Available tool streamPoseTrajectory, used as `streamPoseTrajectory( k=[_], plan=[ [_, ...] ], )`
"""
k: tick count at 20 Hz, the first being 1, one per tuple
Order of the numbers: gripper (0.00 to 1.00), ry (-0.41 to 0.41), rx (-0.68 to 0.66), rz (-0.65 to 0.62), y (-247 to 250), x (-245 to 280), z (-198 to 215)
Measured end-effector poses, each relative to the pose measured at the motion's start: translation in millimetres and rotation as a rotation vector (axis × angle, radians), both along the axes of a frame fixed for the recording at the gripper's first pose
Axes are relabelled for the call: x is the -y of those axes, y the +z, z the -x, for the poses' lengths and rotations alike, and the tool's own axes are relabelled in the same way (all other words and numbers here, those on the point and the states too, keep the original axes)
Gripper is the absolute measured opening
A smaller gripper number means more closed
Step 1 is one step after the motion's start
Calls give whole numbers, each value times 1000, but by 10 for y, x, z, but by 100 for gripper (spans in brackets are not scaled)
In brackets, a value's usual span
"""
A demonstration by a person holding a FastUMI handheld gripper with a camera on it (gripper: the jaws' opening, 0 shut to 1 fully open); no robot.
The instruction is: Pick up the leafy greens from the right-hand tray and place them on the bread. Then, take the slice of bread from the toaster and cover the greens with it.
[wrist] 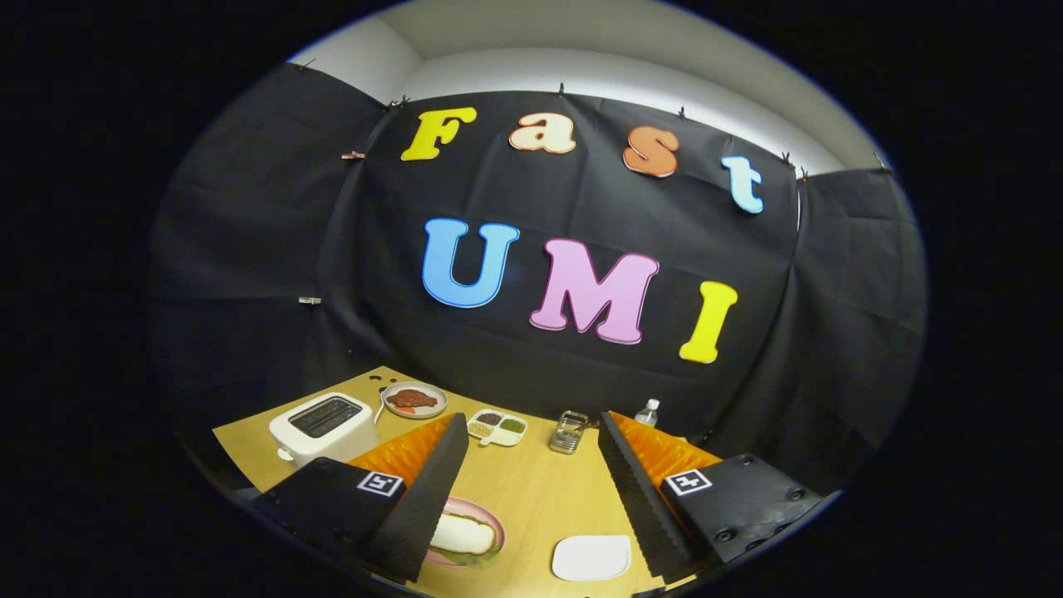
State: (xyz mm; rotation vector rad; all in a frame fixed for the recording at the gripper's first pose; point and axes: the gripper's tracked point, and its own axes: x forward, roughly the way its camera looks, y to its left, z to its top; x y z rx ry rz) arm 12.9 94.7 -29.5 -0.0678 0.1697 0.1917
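The tongs stood wide open — the two fingers splayed well apart, their ridged inner faces turned toward each other with nothing held between them. They hung raised above the tabletop, tilted slightly downward — each finger base carried a square marker.

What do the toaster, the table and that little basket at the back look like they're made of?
Toaster: looks like smooth white plastic, matte with soft edges. Table: pale wood or wood-look laminate, faint grain. Basket: shiny metal wire. The gripper hangs open above the table.
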Motion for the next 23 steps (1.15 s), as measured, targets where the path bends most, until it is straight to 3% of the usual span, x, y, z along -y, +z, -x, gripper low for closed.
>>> streamPoseTrajectory(
  k=[4, 9, 23],
  plan=[
    [98, 12, 21, -13, 241, -106, 299],
    [98, 14, -4, -26, 105, -212, 439],
    [98, 27, -32, -47, 22, -317, 444]
  ],
)
